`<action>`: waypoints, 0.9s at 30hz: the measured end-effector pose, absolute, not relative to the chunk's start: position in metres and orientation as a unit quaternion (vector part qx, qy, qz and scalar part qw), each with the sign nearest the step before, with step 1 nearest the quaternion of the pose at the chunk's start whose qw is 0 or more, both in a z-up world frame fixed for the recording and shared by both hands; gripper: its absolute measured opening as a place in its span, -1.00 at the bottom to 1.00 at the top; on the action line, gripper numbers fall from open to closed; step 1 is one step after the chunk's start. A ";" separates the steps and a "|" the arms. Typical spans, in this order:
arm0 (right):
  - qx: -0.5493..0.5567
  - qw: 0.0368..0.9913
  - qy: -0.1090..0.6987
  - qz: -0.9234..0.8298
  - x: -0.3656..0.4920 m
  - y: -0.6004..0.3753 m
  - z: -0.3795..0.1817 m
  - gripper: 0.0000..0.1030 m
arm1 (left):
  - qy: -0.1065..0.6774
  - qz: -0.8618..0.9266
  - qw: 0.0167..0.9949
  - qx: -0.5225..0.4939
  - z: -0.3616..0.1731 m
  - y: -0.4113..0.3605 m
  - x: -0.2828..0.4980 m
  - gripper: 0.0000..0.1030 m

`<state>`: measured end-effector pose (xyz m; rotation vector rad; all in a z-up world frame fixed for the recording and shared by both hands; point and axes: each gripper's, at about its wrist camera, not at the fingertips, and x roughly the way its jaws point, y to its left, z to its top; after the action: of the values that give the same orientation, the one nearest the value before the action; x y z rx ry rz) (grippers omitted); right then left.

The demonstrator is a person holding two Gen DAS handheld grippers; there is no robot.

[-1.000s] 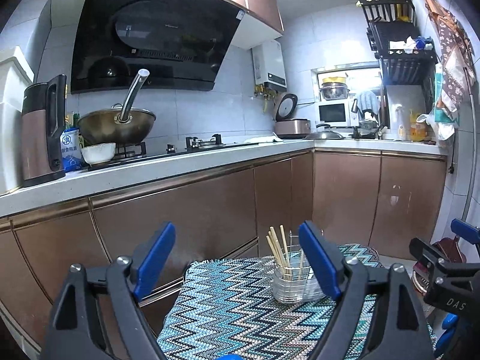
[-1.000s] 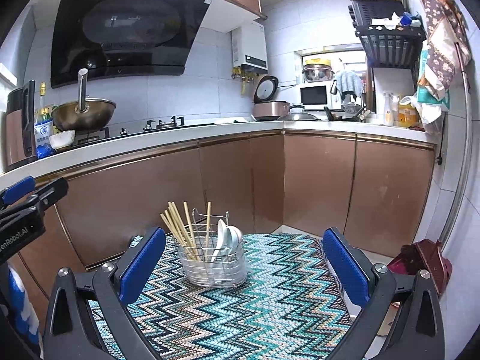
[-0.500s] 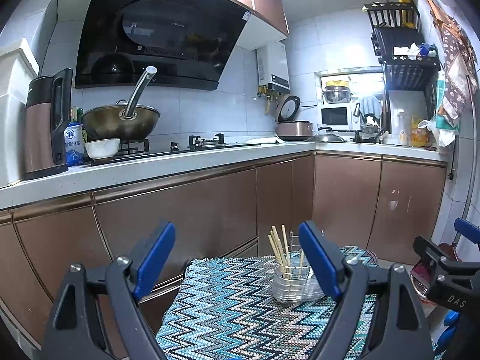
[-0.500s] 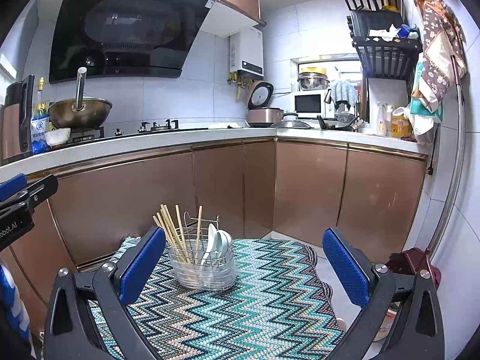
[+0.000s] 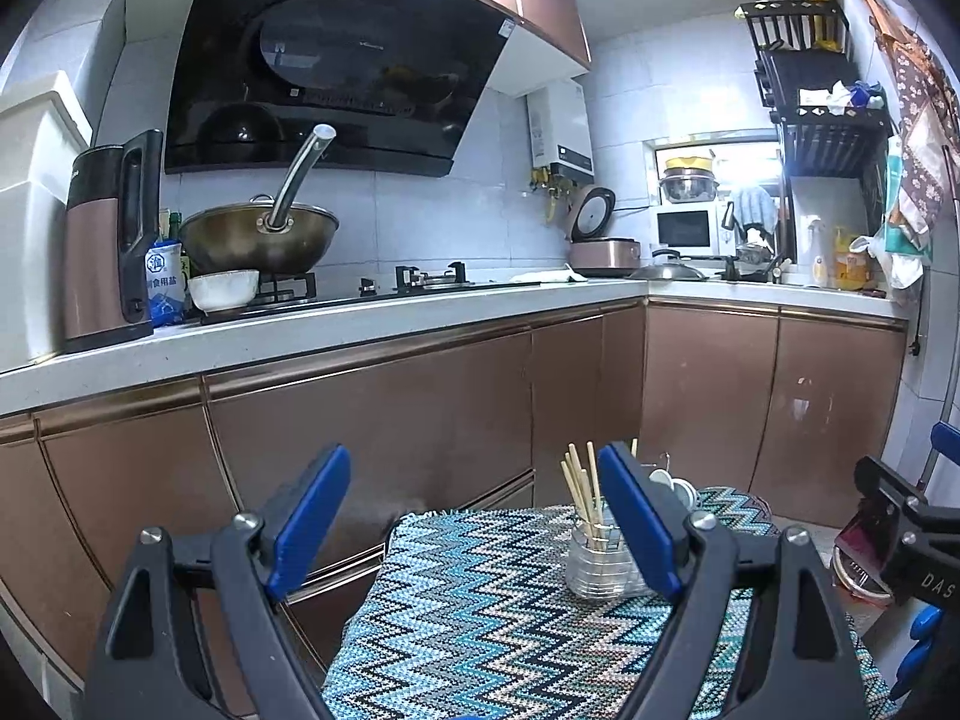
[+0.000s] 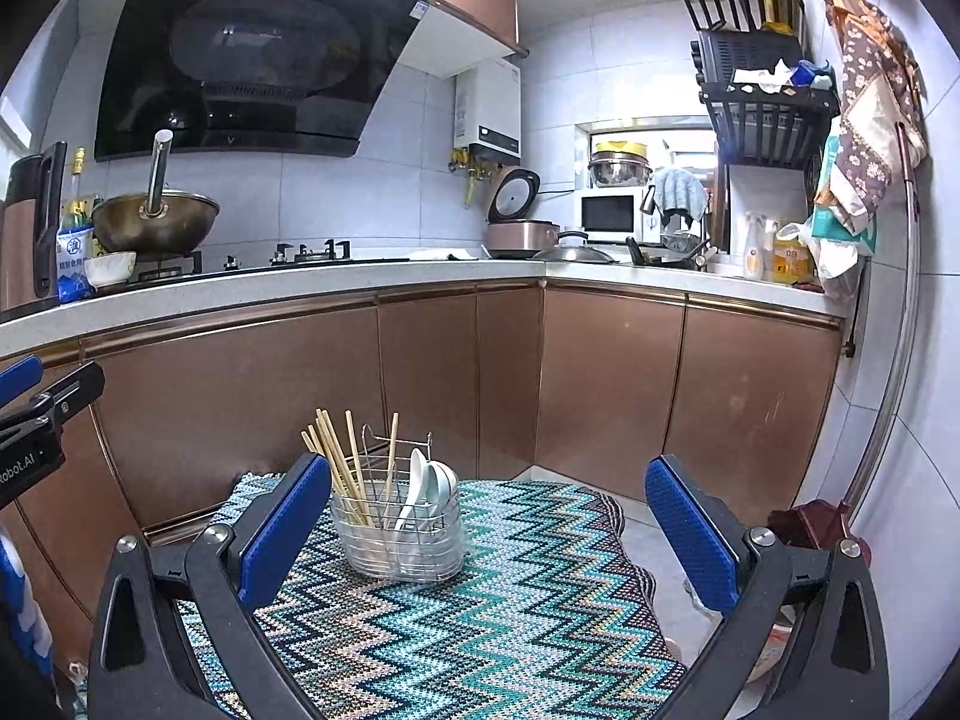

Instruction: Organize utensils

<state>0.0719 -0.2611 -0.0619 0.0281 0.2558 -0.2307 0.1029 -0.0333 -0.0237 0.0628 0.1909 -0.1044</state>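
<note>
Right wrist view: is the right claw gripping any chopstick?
No, the right claw is open and empty; the chopsticks stand in the wire caddy.

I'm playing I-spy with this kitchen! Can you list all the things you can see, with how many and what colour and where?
utensil basket: 1, silver wire, on the zigzag cloth
chopsticks: several, pale wood, upright in the basket's left part
spoons: a few, white, in the basket's right part
cloth: 1, blue-teal zigzag, covering the table
wok: 1, bronze, on the stove at left
bowl: 1, white, in front of the wok
kettle: 1, copper and black, far left on the counter
range hood: 1, black, above the stove
rice cooker: 1, copper, lid up, counter corner
microwave: 1, white, by the window
wall rack: 1, black, upper right
left gripper: 1, black with blue pads, open
right gripper: 1, black with blue pads, open
</note>
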 end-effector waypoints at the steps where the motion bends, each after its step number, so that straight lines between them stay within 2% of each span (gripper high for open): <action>1: 0.011 0.985 0.126 -0.116 0.071 -0.261 -0.062 0.99 | 0.094 -0.052 0.994 0.032 -0.024 -0.034 0.102 0.63; 27: -0.002 0.985 0.133 -0.111 0.070 -0.256 -0.066 0.99 | 0.099 -0.089 0.991 0.027 -0.028 -0.034 0.099 0.64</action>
<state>0.0703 -0.2556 -0.0659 -0.0044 0.2670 -0.2232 0.0985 -0.0339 -0.0283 0.0536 0.1978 -0.1790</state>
